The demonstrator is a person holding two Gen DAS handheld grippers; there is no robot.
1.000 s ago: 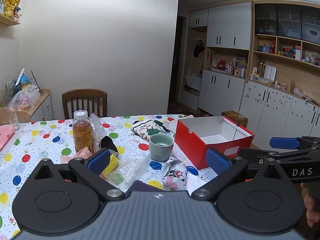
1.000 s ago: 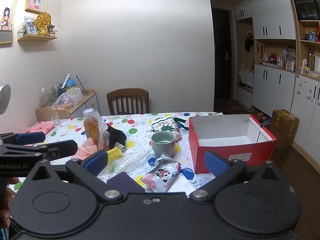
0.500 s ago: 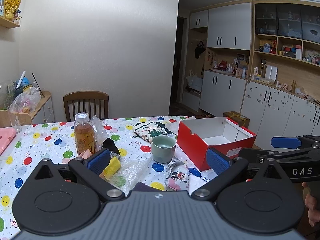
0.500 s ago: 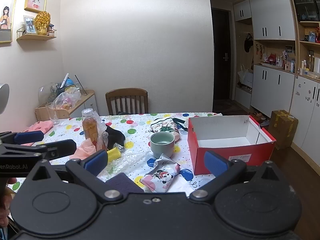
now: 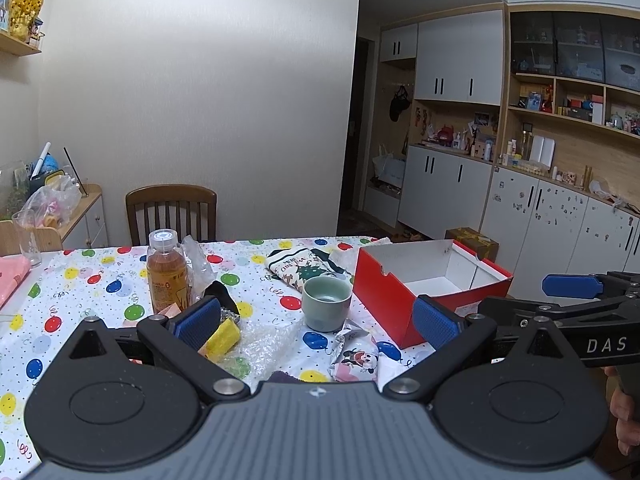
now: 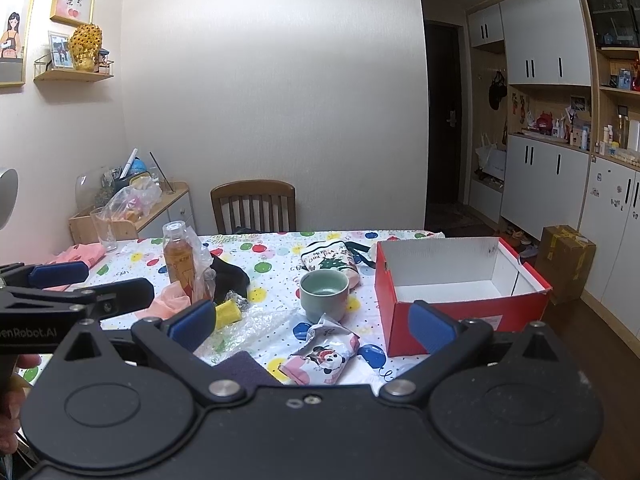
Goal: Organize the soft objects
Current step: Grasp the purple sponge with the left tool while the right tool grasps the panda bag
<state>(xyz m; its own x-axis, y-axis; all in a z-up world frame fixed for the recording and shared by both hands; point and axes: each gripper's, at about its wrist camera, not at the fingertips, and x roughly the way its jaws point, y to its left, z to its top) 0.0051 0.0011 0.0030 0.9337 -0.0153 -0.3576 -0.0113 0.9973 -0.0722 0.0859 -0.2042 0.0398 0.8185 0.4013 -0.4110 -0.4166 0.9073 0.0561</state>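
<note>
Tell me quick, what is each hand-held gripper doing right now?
Left hand-held gripper: open, holding nothing.
Right hand-held gripper: open, holding nothing.

Red box (image 6: 464,312); balloon-print tablecloth (image 6: 276,256); green cup (image 6: 324,295).

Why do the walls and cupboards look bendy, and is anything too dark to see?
Left wrist view: the fisheye lens bows the cupboards at the edge, while the cup mid-picture looks normal. Right wrist view: the doorway is too dark to see into; the table is evenly lit, and the red box looks sharp.
</note>
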